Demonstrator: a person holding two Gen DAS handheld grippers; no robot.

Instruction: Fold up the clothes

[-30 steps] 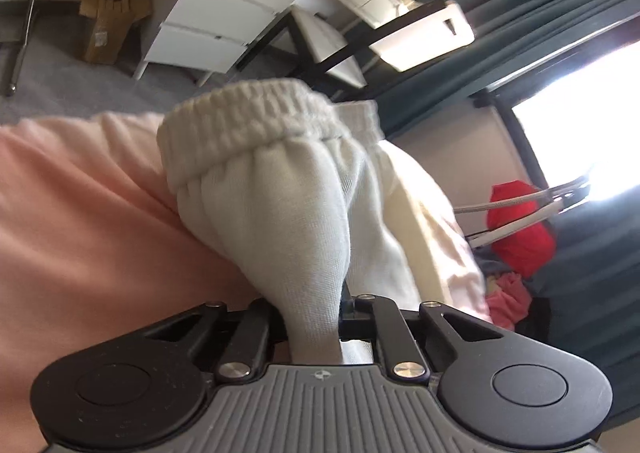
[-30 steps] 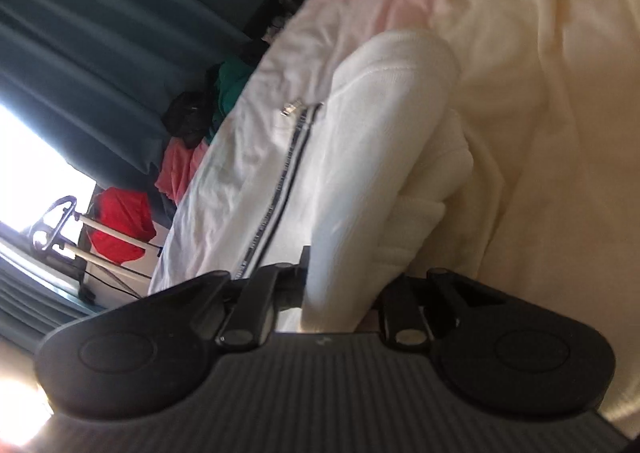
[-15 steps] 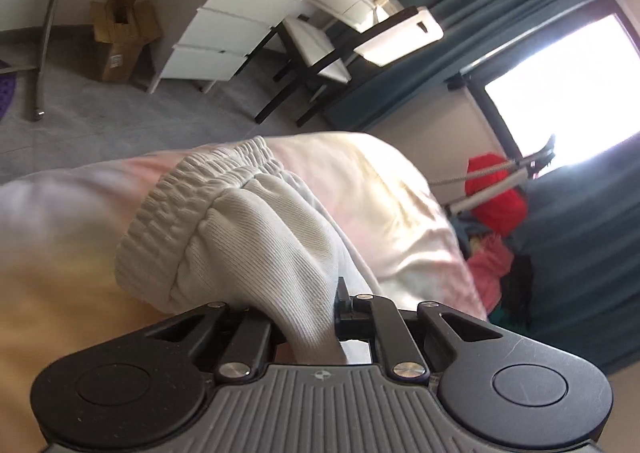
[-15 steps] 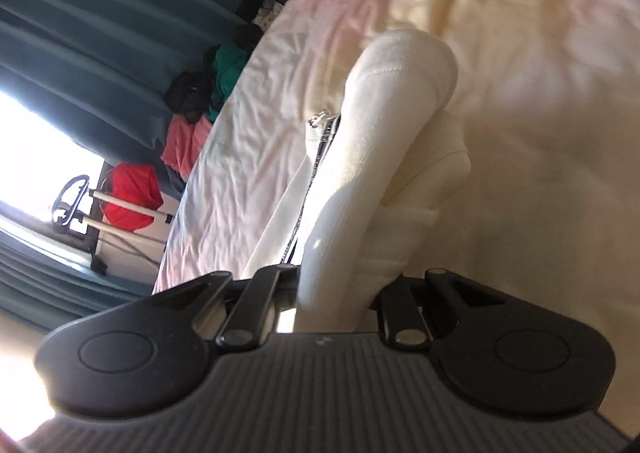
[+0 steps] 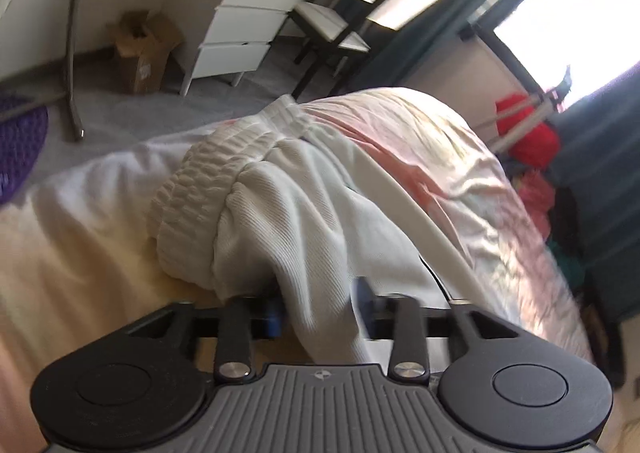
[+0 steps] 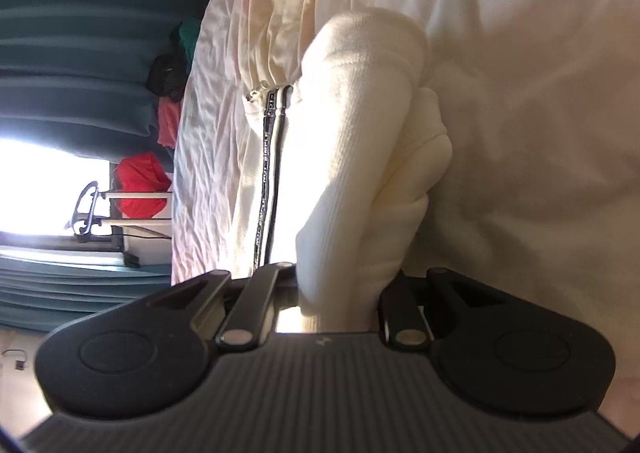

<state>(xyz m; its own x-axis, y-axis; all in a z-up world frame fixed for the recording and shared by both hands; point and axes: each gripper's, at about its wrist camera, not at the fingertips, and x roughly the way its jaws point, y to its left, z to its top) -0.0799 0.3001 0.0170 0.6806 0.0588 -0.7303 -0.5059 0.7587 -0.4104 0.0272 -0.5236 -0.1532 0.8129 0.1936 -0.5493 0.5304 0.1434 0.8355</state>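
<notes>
A white ribbed garment (image 5: 288, 221) with an elastic waistband is pinched between the left gripper (image 5: 318, 317) fingers and draped over the bed (image 5: 460, 157) near its far edge, before a white drawer unit (image 5: 248, 29).

Black gripper (image 5: 318, 311), ribbed grey housing.

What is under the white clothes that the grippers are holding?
Under the white garment lies the bed sheet, pinkish and cream, wrinkled. It shows all around the cloth, also in the right wrist view. What lies directly beneath the bunched fabric is covered, so it cannot be seen.
</notes>
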